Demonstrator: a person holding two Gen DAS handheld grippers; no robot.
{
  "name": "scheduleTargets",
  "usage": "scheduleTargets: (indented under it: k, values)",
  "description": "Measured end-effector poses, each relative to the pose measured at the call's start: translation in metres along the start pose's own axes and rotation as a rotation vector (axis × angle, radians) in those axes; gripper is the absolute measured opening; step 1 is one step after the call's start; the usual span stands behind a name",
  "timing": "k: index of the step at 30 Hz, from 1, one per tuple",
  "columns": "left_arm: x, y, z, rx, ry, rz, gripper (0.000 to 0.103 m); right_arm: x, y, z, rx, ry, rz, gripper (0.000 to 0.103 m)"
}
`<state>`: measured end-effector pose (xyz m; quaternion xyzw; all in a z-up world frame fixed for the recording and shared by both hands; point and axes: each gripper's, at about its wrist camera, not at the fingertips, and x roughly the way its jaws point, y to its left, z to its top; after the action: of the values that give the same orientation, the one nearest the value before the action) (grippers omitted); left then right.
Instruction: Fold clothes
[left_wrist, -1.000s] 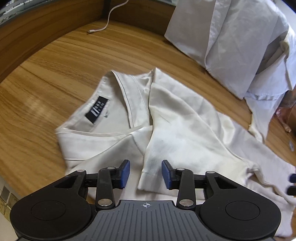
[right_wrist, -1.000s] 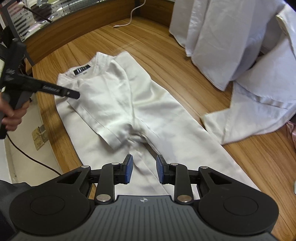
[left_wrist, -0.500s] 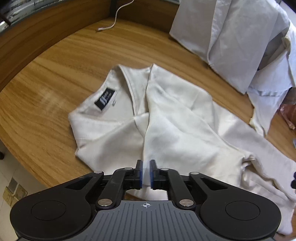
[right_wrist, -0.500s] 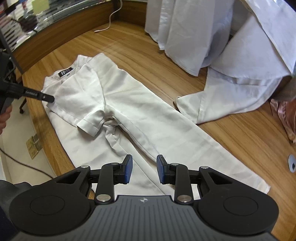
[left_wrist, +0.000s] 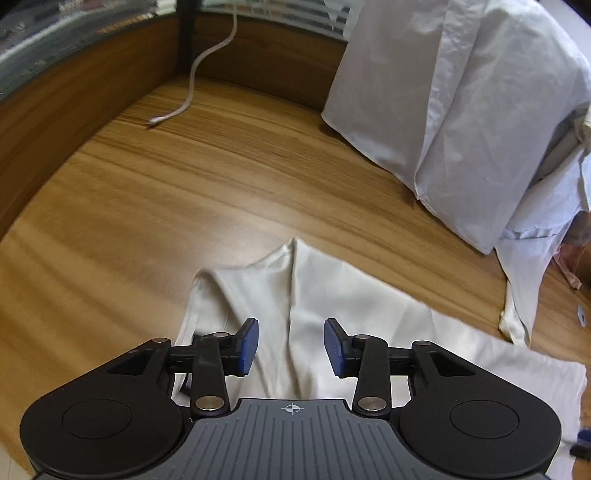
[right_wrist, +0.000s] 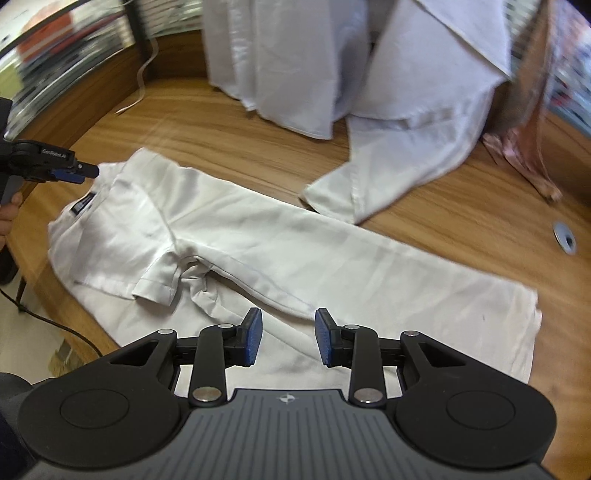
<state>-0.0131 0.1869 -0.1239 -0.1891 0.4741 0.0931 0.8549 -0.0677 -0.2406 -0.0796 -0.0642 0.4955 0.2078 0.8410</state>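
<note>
A cream-white shirt (right_wrist: 280, 251) lies flat on the wooden table (right_wrist: 461, 221), collar and black label (right_wrist: 82, 205) at the left, one sleeve (right_wrist: 147, 266) folded over the body. My left gripper (left_wrist: 291, 346) is open and empty above the collar end of the shirt (left_wrist: 295, 295); it also shows in the right wrist view (right_wrist: 79, 173) at the collar. My right gripper (right_wrist: 288, 336) is open and empty over the shirt's near edge, mid-length.
A pile of pale white-blue garments (left_wrist: 461, 122) lies at the back right, also in the right wrist view (right_wrist: 369, 85). A pink cloth (right_wrist: 524, 122) lies at the far right. A white cable (left_wrist: 195, 74) lies at the back left. A small metal disc (right_wrist: 564, 236) sits at the right.
My left gripper was shut half a second ago and is now open, moved forward over the collar. My right gripper has pulled back and turned right, staying open.
</note>
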Motion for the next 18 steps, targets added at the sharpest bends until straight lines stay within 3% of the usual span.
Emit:
scheduleTargets:
  k: [8, 10, 11, 12, 18]
  values:
    - [0.061, -0.006, 0.038, 0.049, 0.077, -0.04, 0.043, 0.0, 0.016, -0.027, 0.173, 0.0, -0.115, 0.036]
    - [0.071, -0.007, 0.043, 0.06, 0.094, -0.044, 0.036, -0.001, 0.023, -0.031, 0.21, 0.003, -0.138, 0.036]
    - [0.074, -0.007, 0.044, 0.067, 0.098, -0.044, 0.026, -0.002, 0.026, -0.034, 0.229, 0.005, -0.15, 0.036]
    - [0.075, -0.007, 0.045, 0.076, 0.097, -0.042, 0.002, -0.002, 0.03, -0.035, 0.244, 0.005, -0.158, 0.036]
    - [0.07, 0.006, 0.046, 0.111, 0.1, -0.05, 0.004, 0.002, 0.055, -0.039, 0.274, -0.004, -0.165, 0.036]
